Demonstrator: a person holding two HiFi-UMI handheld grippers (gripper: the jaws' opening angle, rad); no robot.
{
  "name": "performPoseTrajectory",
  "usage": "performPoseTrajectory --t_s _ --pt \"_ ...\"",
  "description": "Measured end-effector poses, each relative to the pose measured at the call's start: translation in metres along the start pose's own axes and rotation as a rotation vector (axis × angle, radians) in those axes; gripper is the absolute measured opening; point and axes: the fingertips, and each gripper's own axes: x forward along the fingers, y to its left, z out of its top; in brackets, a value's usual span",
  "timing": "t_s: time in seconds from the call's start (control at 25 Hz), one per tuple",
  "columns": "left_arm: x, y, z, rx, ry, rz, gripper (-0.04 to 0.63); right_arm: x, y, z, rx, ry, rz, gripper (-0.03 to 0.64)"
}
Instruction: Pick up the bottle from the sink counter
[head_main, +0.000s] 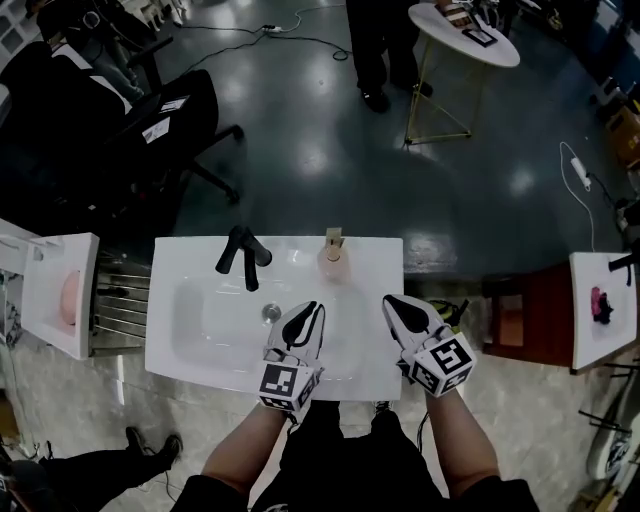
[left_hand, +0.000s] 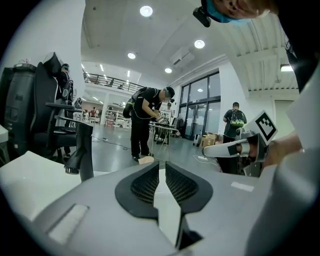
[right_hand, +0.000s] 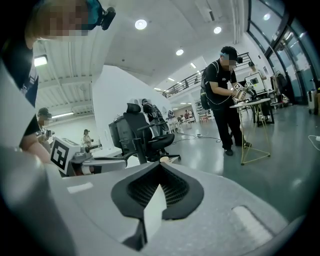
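Nearest the camera, two forearms are reaching over the front edge of the white sink tabletop (head_main: 375, 365), each carrying a set of tongs. Over the basin (head_main: 205, 325), the left tongs (head_main: 312, 308) are hovering with jaws standing slightly apart, a thin slit with nothing in it. Just beside them, over the flat rim, the right tongs (head_main: 392, 300) are hanging with jaws clenched tip to tip, gripping nothing. Left of the left tongs' tips, the drain (head_main: 271, 312) is showing in the basin. At the back edge, the peach pump bottle (head_main: 333, 258) is standing upright and untouched, ahead of both tongs, with the black faucet (head_main: 243, 258) near its left. Farther off on the dark floor, a black office chair (head_main: 170, 120) is sitting at left and a person (head_main: 380, 40) is standing beside a round white table (head_main: 500, 50).
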Motion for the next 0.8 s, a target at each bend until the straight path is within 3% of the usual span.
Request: performPoseTrajectory --t_s 0.8 --pt "0.087 0.026 -0.012 0.133 -0.03 -0.094 0.164 0.018 -0.035 -0.031 0.069 0.005 -0.107 0.0"
